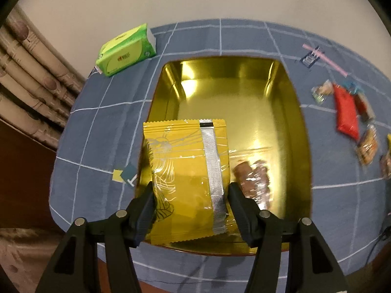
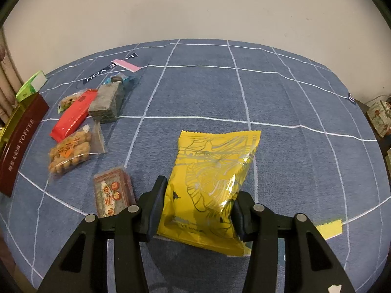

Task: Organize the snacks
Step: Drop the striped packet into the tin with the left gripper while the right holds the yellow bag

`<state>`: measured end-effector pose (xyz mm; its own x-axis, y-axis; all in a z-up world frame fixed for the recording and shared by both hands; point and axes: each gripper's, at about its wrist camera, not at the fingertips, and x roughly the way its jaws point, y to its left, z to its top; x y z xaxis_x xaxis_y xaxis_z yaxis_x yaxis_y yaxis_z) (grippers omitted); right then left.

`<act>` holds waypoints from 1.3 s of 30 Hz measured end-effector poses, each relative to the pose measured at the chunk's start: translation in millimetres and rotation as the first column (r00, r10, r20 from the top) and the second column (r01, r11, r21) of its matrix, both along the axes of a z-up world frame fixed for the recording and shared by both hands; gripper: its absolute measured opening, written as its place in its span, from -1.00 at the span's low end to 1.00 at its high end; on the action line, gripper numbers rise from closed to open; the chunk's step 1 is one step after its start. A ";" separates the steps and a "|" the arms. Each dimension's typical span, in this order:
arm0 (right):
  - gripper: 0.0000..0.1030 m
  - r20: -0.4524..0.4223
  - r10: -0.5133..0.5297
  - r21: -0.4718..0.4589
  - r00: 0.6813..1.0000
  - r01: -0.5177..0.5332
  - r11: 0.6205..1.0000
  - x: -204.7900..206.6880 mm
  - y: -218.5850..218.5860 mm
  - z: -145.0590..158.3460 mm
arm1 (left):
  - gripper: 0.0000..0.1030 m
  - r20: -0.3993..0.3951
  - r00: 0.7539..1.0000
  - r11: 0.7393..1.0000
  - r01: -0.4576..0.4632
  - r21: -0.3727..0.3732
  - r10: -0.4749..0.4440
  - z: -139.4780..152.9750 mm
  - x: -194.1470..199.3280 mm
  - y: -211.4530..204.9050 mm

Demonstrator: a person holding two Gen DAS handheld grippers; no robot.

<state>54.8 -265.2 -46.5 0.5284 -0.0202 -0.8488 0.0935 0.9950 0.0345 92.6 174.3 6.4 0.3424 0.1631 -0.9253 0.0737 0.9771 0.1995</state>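
- Over the gold tin (image 1: 290, 112), the left gripper (image 1: 190, 193) is clamped on a yellow snack packet (image 1: 185, 171), one black finger pressing each side edge; the packet is seen from its back, with a silver seam strip running down it.
- Inside the tin, just right of that packet, lies a clear-wrapped brown snack (image 1: 254, 180) on the shiny floor.
- Left of the tin, near the cloth's far edge, sits a green tissue pack (image 1: 125, 50).
- Right of the tin, loose snacks lie on the blue checked tablecloth (image 1: 97, 131), among them a red packet (image 1: 345, 112).
- Seen from the right wrist, the right gripper (image 2: 198, 205) pinches a second yellow packet (image 2: 210, 183) by its sides, print side up, low over the cloth; whether it touches the cloth cannot be told.
- Left of it lie a brown-labelled clear pack (image 2: 113, 195), a bag of round golden biscuits (image 2: 70, 153), the red packet (image 2: 73, 114) and a grey-brown block (image 2: 106, 103).
- At the far left edge stands the tin's dark red outer wall (image 2: 18, 144), lettered "TOFFEE".
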 end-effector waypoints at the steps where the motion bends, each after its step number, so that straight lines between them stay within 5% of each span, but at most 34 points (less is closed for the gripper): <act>1: -0.12 -0.001 -0.001 -0.001 1.000 0.001 1.000 0.3 0.0 0.1 | 0.16 -0.001 1.000 1.000 -0.004 0.010 0.004 -2.2 0.0 2.2; 24: -0.12 -0.032 -0.025 -0.015 0.999 0.024 1.000 6.9 3.3 0.3 | 0.17 -0.041 0.999 0.997 0.027 0.068 -0.025 -25.7 -6.3 8.3; 39: -0.23 -0.028 -0.067 -0.035 0.997 0.066 0.997 2.3 9.6 9.2 | 0.27 0.026 1.000 0.999 -0.016 -0.031 0.016 -10.0 -15.0 18.6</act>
<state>57.1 -255.6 -37.3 0.5000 -0.0830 -0.8620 0.1596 0.9872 -0.0025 77.6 193.0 -3.6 0.3645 0.1405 -0.9206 0.0531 0.9838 0.1712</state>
